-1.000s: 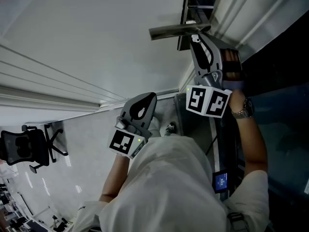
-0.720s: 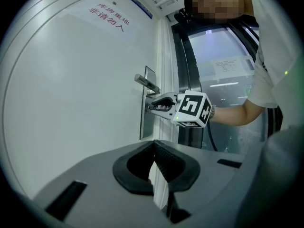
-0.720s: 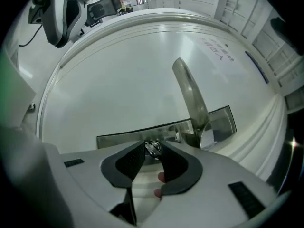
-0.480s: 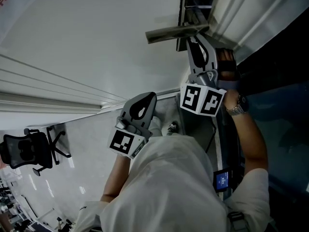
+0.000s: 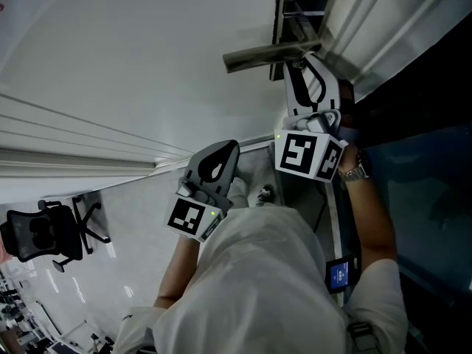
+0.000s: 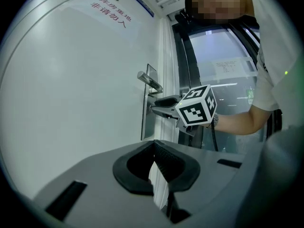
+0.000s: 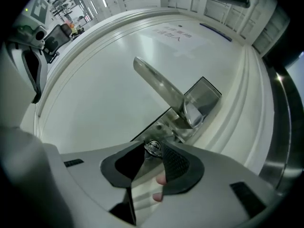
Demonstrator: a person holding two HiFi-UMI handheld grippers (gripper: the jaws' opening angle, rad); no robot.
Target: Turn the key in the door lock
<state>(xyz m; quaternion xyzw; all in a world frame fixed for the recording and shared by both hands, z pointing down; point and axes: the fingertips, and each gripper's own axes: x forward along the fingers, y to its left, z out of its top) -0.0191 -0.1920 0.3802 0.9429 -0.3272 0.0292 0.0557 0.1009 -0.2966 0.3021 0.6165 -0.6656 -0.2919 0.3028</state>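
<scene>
Grey plastic and black ribbed pads fill the foreground. The left gripper (image 6: 153,145) hangs back from the door with its pads pressed together and nothing between them. Past it, the marker cube (image 6: 196,110) on the right gripper (image 6: 159,106) carries black-and-white square codes. Red Chinese characters (image 6: 110,12) stand in two lines high on the white door (image 6: 71,89); the lower line reads 非请勿入. A sheet (image 6: 226,66) on the glass (image 6: 213,46) beyond is too small to read.

The door is plain and glossy, with a metal lever handle (image 7: 159,84) on a steel lock plate (image 7: 203,98). In the head view, pale polished floor (image 5: 133,220) runs out to a black office chair (image 5: 44,231).

The right gripper points level at the plate just below the lever, and its jaws have just been closing. Their tips pinch the round head of the key (image 7: 153,147), which sits in the lock.
</scene>
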